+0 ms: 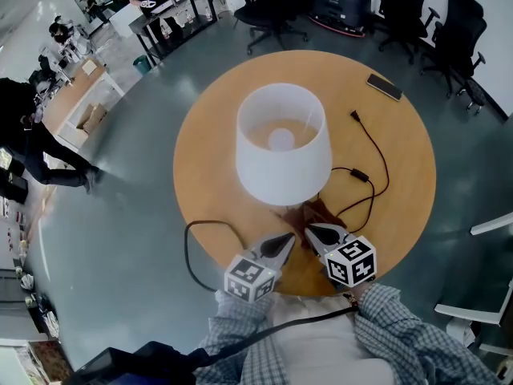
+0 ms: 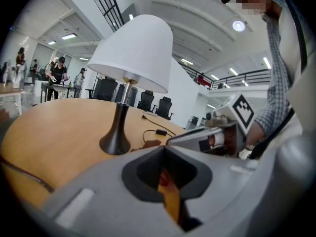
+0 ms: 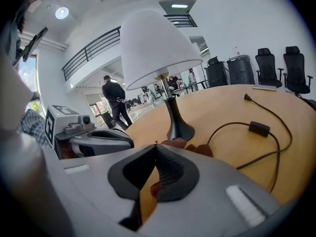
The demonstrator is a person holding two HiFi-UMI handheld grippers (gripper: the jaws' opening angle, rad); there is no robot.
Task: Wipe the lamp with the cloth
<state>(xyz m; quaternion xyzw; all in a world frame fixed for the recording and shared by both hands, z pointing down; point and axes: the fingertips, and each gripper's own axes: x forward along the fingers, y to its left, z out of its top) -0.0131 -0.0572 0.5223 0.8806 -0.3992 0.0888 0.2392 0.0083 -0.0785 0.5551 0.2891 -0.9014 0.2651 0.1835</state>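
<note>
The left tongs (image 1: 287,238) and right tongs (image 1: 312,232) are being held side by side just in front of the lamp (image 1: 282,143), each pair closed tight on nothing. Just past their tips, a crumpled brown cloth (image 1: 317,212) is being carried by the round wooden tabletop (image 1: 200,135) at the lamp's foot. A black cord (image 1: 377,167) is being shown right of the lamp.

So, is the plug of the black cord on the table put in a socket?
No, the head view shows the plug at the end of the cord lying loose on the wooden table.
</note>
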